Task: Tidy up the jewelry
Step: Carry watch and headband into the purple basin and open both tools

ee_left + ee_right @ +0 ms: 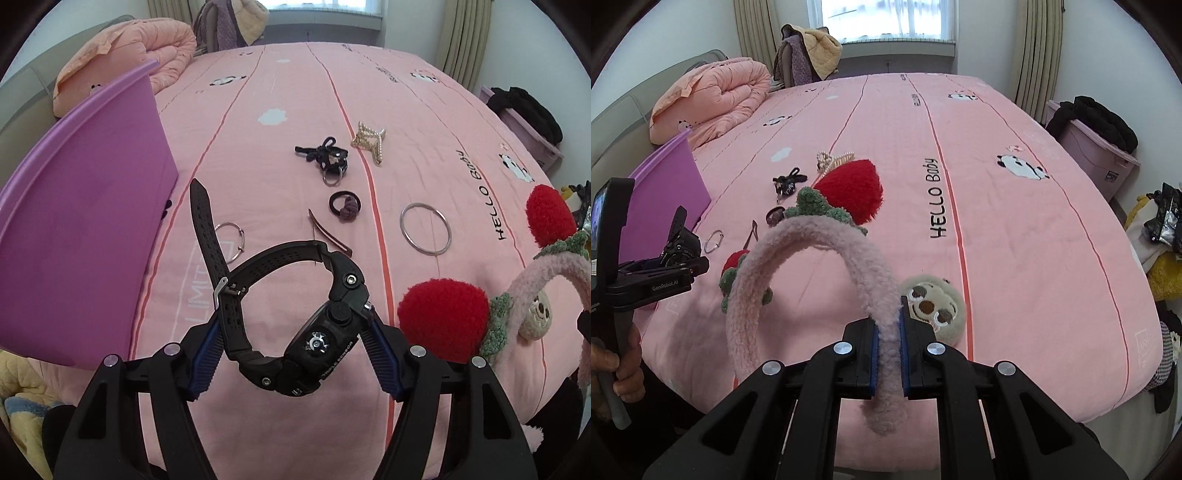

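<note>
My left gripper (291,332) is shut on a black wristwatch (314,343), held above the pink bed next to a purple box (81,236). My right gripper (888,332) is shut on the band of a fluffy pink headband (820,251) with red strawberries and a plush face, held above the bed; it also shows at the right of the left wrist view (517,295). On the bed lie a large silver bangle (425,229), a small silver ring bangle (231,242), a purple hair tie (345,207), a black key strap (327,157), a pearl clip (369,142) and a brown clip (328,232).
A folded peach quilt (713,99) lies at the bed's far left. A lilac storage bin (1093,155) with black clothes stands right of the bed. A chair draped with clothes (805,51) stands by the window.
</note>
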Motion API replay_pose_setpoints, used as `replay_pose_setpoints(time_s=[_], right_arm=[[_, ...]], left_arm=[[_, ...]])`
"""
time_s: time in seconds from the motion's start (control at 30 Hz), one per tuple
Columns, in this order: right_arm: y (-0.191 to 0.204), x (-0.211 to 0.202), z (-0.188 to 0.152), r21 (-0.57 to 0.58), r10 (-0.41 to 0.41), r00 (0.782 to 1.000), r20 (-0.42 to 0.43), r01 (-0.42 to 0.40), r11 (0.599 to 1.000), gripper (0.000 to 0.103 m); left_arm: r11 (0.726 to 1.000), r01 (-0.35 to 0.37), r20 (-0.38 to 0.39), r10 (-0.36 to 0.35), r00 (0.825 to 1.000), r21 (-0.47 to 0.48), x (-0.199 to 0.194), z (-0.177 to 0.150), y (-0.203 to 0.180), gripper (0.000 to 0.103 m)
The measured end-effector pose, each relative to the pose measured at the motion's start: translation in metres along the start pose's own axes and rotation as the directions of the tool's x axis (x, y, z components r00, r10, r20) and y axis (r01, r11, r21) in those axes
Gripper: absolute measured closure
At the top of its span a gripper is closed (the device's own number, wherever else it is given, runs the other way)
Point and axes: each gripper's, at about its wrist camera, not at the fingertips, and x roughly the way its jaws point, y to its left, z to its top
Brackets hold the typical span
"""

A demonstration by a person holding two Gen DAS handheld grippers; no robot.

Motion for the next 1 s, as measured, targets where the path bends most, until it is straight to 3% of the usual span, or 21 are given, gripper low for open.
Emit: replay_pose_setpoints(time_s=[0.3,0.5,0.6,0.8,1.0], right_arm=[[0.010,-0.039,0.042,-0.026,0.056,0.991,0.121,-0.053,0.998,0.094],[0.039,-0.058,0.094,-0.085,0.148,0.970,0.190,-0.134,0.987,0.094],[0.065,-0.059,0.121,-0.126,0.208,0.955,0.212,-0.185,0.975,0.094],[0.136,-0.053,0.171,-0.232,0.333,0.920,0.205,-0.285,0.930,0.094],[0.212,-0.039,0.209,-0.331,0.408,0.900,0.152,-0.343,0.879,0.094]], left_arm=[[0.999,-0.006,0.131,0.012,0.991,-0.046,-0.073,0.030,0.016,0.036],[0.990,-0.070,0.177,0.090,0.980,-0.120,-0.115,0.060,0.054,0.036],[0.979,-0.135,0.195,0.163,0.967,-0.152,-0.133,0.072,0.078,0.036],[0.945,-0.215,0.159,0.258,0.953,-0.248,-0.151,0.088,0.137,0.036],[0.908,-0.257,0.081,0.298,0.951,-0.331,-0.150,0.093,0.196,0.036]])
